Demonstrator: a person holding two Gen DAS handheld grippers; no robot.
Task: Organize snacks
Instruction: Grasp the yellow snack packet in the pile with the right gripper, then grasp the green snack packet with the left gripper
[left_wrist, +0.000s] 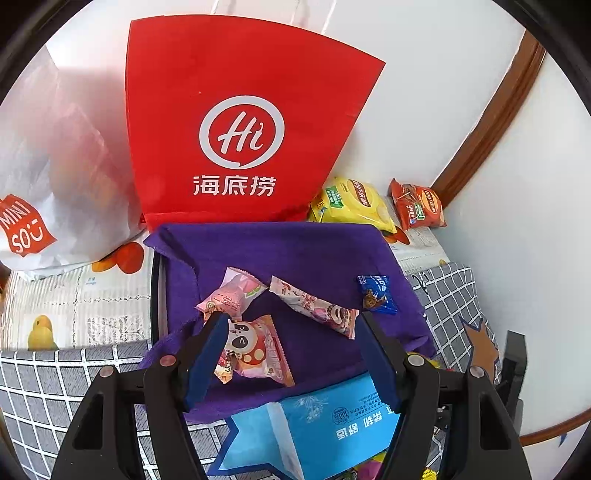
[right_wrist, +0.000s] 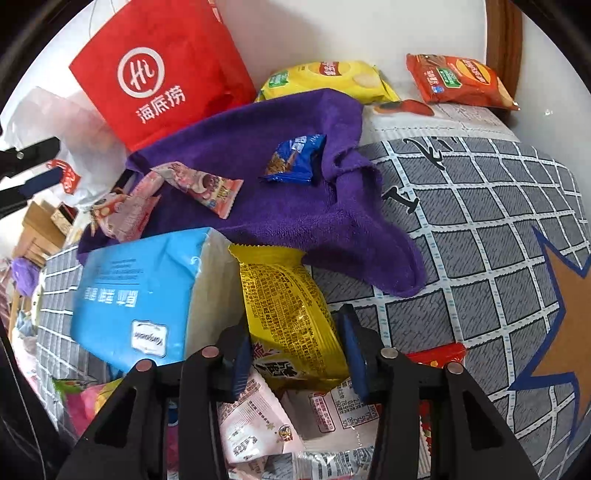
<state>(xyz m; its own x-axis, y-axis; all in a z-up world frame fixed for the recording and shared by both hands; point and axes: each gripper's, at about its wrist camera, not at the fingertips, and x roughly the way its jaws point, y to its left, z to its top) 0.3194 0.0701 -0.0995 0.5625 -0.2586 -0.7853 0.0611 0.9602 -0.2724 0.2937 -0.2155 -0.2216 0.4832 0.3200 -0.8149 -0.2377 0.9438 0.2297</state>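
From the left wrist, the left gripper (left_wrist: 288, 325) hangs over a purple cloth (left_wrist: 295, 254) with its jaws apart and nothing clamped; its left pad lies over the edge of a pink panda snack (left_wrist: 255, 350), while a long pink candy bar (left_wrist: 314, 304), a pale pink packet (left_wrist: 231, 297) and a small blue snack (left_wrist: 376, 293) lie spread on the cloth; a blue tissue pack (left_wrist: 314, 424) sits below the fingers; a red bag (left_wrist: 236, 133) and a white bag (left_wrist: 55, 166) stand behind, with a yellow chip bag (left_wrist: 351, 203) and an orange chip bag (left_wrist: 419, 208) against the wall. From the right wrist, the right gripper (right_wrist: 295, 354) straddles the lower end of a yellow snack packet (right_wrist: 288, 314), but whether its pads press on it I cannot tell; the packet leans beside the tissue pack (right_wrist: 140, 288), over pink-and-white packets (right_wrist: 258, 424); the cloth (right_wrist: 258, 177) drapes onto a grey checked sheet (right_wrist: 480, 240).
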